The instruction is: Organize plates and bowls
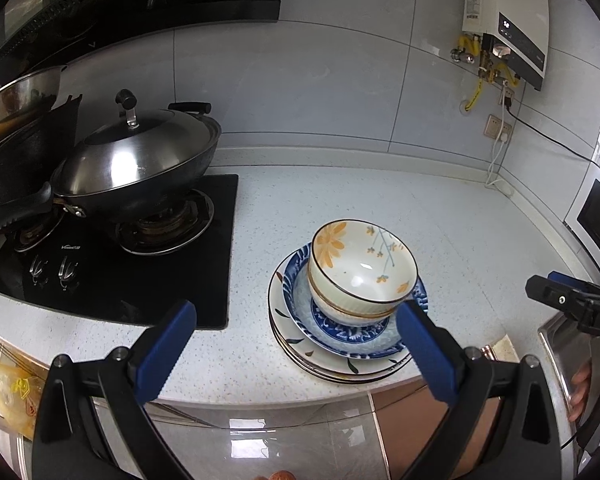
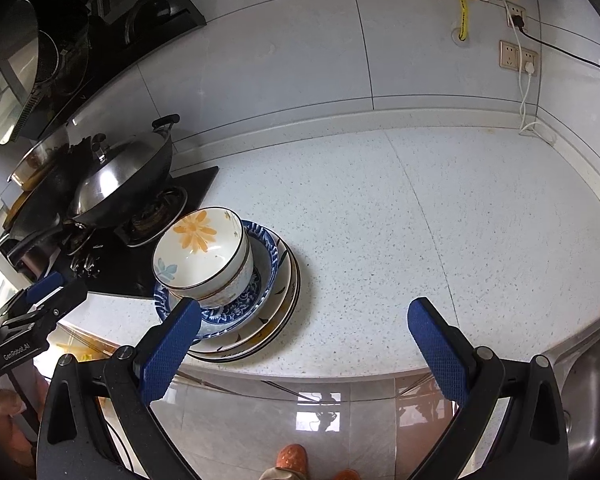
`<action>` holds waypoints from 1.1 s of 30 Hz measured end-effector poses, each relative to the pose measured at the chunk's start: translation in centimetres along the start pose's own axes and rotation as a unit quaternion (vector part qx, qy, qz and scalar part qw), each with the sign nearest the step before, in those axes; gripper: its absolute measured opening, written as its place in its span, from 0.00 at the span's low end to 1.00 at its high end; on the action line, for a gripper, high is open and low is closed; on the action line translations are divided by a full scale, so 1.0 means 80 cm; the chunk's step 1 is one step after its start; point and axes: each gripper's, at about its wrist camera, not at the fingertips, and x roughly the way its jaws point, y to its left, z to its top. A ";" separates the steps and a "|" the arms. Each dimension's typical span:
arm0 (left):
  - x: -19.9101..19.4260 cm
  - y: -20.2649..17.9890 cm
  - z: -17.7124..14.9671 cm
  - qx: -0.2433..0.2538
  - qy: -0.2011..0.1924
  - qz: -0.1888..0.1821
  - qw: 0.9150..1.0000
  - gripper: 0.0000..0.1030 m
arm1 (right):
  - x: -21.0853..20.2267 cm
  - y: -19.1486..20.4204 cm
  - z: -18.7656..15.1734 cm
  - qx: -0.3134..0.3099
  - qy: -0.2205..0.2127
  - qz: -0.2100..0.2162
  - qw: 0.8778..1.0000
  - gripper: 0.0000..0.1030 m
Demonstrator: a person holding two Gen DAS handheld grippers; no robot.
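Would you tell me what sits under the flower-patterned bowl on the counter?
The flower bowl nests in a second ribbed bowl, which stands in a blue patterned dish atop stacked white plates. How many plates cannot be told; their centres are covered.

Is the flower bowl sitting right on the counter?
No, the flower bowl sits stacked in another bowl on the blue plate, not on the counter.

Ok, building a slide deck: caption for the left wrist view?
Open left gripper faces stacked bowls on plates beside the stove.
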 end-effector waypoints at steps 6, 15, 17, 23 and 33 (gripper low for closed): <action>-0.016 -0.013 -0.009 -0.023 -0.003 0.008 1.000 0.99 | -0.016 -0.010 -0.004 -0.017 -0.008 0.011 1.000 0.99; -0.036 -0.028 -0.037 -0.056 0.007 0.030 0.998 0.98 | -0.040 -0.030 -0.020 -0.023 -0.010 0.036 0.999 0.99; -0.043 -0.034 -0.043 -0.056 0.006 0.036 0.998 0.98 | -0.046 -0.034 -0.024 -0.023 -0.012 0.039 0.999 0.99; -0.058 -0.043 -0.051 -0.048 0.006 0.036 0.998 0.98 | -0.061 -0.040 -0.035 -0.024 -0.017 0.044 0.999 0.99; -0.090 -0.034 -0.044 -0.017 -0.033 -0.001 0.999 0.98 | -0.087 -0.021 -0.046 -0.033 -0.035 0.018 0.999 0.99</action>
